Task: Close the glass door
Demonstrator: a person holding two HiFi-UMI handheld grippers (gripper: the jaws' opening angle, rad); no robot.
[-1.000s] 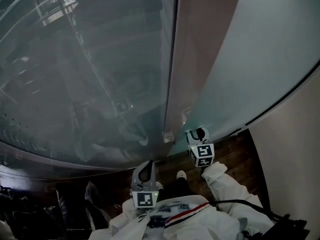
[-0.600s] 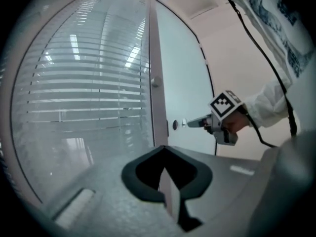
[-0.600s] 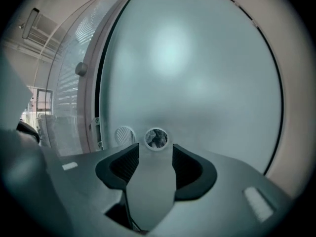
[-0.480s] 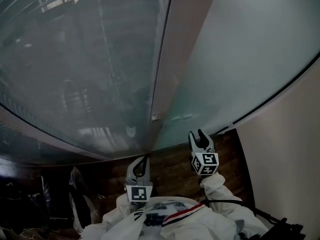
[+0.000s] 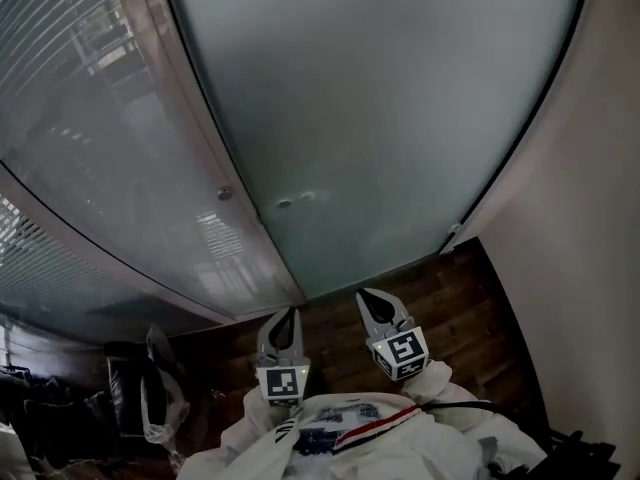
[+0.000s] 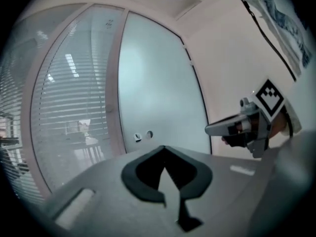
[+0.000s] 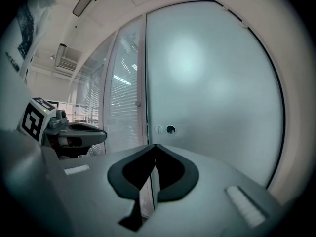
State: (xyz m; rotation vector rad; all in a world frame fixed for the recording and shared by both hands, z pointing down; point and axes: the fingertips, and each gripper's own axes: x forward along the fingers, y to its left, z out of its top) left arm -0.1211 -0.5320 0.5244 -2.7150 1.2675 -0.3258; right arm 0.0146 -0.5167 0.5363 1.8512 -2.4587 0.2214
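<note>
The frosted glass door fills the middle of the head view and lies flush with its frame, with a small round lock hole near its left edge. My left gripper is held low in front of my body, shut and empty, short of the door. My right gripper is beside it; its jaws have just been closing and nothing is between them. In the left gripper view, the left gripper points at the door. The right gripper faces the lock hole from a distance.
A glass partition with blinds runs left of the door. A pale wall stands at the right. Dark wood floor lies below the door. A dark stand and a plastic bag sit at the lower left.
The door's edge stood out from the partition before; now it lies flush in its frame. Both grippers have come back from the door. The right gripper's jaws went from spread to shut.
</note>
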